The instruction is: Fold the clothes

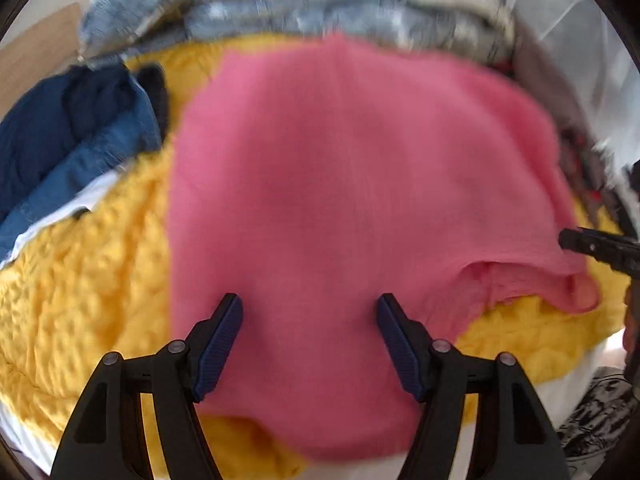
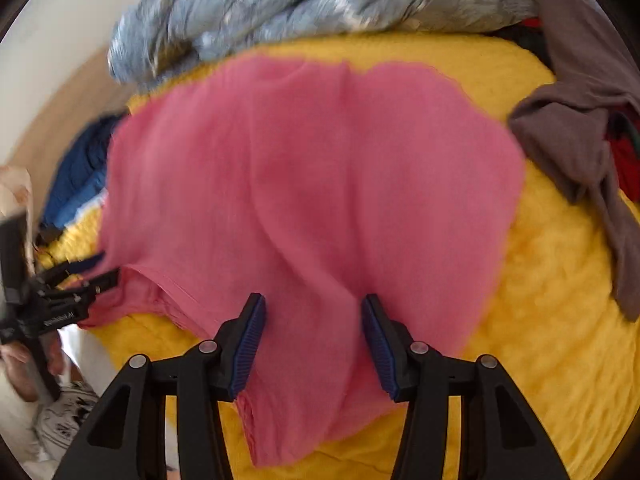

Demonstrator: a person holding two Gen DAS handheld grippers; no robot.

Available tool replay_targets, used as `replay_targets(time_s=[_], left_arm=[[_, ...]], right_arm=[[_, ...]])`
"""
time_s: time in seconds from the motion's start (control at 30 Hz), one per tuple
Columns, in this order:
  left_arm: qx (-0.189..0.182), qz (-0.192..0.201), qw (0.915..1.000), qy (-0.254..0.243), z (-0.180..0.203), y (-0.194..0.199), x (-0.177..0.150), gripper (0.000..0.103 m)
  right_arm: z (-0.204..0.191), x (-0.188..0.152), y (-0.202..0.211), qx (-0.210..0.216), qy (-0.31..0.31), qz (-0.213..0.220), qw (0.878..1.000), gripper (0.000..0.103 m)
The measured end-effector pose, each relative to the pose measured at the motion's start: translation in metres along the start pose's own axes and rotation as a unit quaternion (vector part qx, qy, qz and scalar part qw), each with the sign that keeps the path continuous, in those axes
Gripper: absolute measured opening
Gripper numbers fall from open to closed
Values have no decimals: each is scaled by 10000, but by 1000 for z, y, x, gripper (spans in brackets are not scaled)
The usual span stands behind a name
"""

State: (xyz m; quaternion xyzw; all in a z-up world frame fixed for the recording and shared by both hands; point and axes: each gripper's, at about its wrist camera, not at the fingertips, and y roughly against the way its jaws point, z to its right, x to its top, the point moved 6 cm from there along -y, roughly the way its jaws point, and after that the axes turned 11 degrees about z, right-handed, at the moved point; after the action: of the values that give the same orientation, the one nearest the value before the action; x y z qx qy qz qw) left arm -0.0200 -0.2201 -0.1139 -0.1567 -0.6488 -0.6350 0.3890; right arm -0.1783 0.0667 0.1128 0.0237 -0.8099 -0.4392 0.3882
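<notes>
A pink garment (image 1: 352,216) is being spread across a yellow blanket (image 1: 84,304), apparently so a flat base is given for folding. The left gripper (image 1: 310,344) and right gripper (image 2: 312,340) are being held parted above the garment's near edge, nothing clasped; contact is blurred. Blue clothes (image 1: 68,140) are being kept left of the garment, a grey one (image 2: 580,140) right.

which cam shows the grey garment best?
Right wrist. The grey garment lies unblurred at the right, draped over the yellow blanket edge. Left wrist catches only a blurred grey strip at upper right, beyond the pink garment.
</notes>
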Motion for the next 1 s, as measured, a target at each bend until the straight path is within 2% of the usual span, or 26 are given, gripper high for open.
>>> replay_targets(time_s=[0.1, 0.13, 0.17, 0.2, 0.33, 0.4, 0.57, 0.7, 0.77, 0.83, 0.9, 1.0], left_arm=[[-292, 1047, 9934, 356, -9, 43, 31, 73], [-328, 1425, 9878, 537, -13, 56, 45, 73], [-241, 1654, 9836, 685, -19, 62, 58, 75], [-115, 1792, 9804, 808, -23, 61, 74, 76], [-165, 1569, 9815, 1082, -30, 17, 120, 76], [238, 1401, 9850, 979, -29, -16, 126, 76], [753, 826, 9932, 334, -14, -65, 103, 75], [885, 909, 9919, -25, -4, -69, 104, 75], [927, 1016, 9905, 72, -8, -68, 109, 75], [986, 1116, 9885, 257, -16, -66, 113, 76], [999, 1103, 9870, 606, -32, -67, 114, 75], [685, 856, 9887, 1027, -43, -77, 108, 75]], right_arm=[[22, 28, 38, 151, -554, 886, 9944, 54], [31, 38, 48, 103, -753, 1184, 9901, 62], [39, 49, 57, 55, -951, 1480, 9844, 64], [45, 59, 56, -14, -1065, 1584, 9816, 65], [57, 100, 28, -321, -1299, 1553, 9788, 65], [58, 112, 1, -479, -1228, 1335, 9822, 65], [48, 106, -38, -655, -981, 1032, 9876, 65], [19, 115, -40, -626, -205, 1246, 9900, 65], [9, 120, -41, -544, 27, 1317, 9898, 65], [10, 123, -50, -652, 63, 1235, 9902, 65], [23, 123, -55, -769, -168, 1165, 9901, 65], [46, 117, -63, -734, -599, 925, 9912, 65]])
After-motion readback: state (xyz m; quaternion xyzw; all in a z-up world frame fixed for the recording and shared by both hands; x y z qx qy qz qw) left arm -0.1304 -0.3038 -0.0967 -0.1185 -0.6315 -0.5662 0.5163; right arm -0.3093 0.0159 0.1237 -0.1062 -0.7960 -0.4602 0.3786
